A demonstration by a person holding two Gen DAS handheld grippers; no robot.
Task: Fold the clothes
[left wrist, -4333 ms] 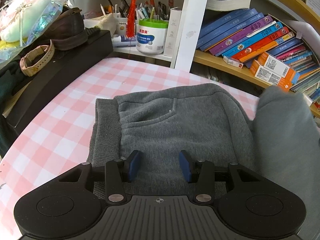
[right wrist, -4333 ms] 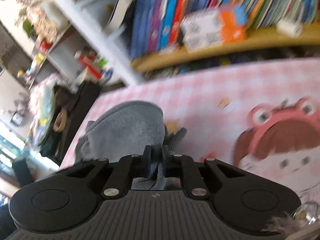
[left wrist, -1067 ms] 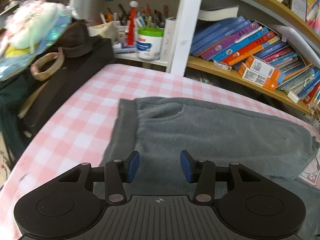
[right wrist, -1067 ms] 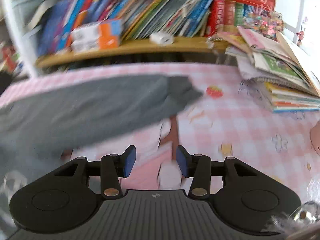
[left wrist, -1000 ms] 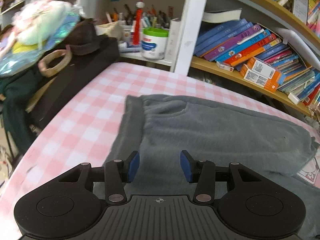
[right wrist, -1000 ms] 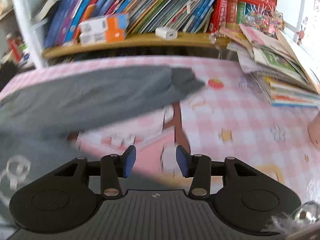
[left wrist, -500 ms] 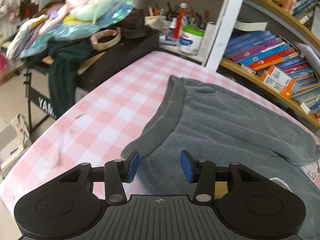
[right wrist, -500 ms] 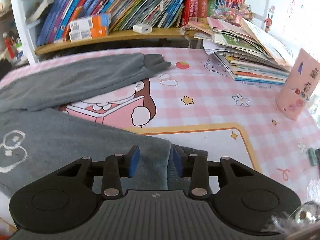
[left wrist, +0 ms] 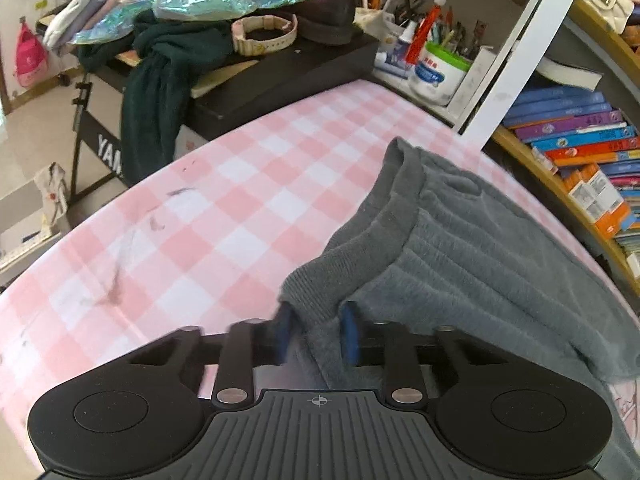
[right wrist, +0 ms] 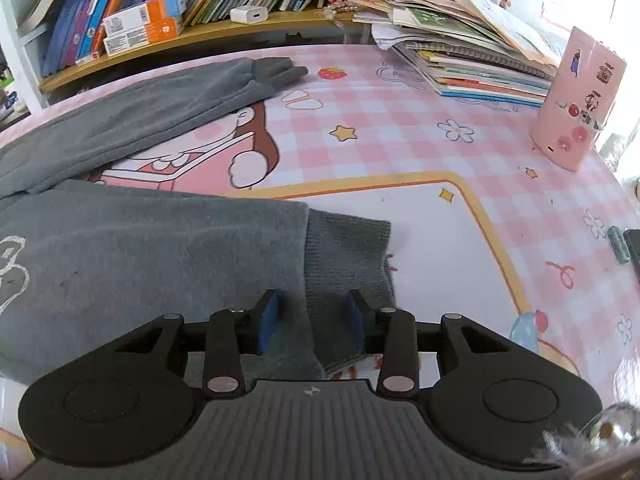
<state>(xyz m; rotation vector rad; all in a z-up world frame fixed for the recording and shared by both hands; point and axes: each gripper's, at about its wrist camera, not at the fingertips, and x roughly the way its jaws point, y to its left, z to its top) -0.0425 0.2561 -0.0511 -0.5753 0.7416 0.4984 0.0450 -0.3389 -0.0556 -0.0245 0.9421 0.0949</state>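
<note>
Grey sweatpants [left wrist: 472, 248] are lying spread across the pink checked surface [left wrist: 224, 216]. Left gripper [left wrist: 316, 330] fingers have just been closing and are pinching the ribbed waistband corner. Right gripper [right wrist: 312, 320] fingers are straddling the near leg's ribbed cuff [right wrist: 344, 256], pressing down on it, not visibly clamped.

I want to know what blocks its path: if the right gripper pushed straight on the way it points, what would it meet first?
The right gripper would first meet the ribbed cuff of the grey sweatpants already lying between its fingers, then probably the tablecloth beyond.
</note>
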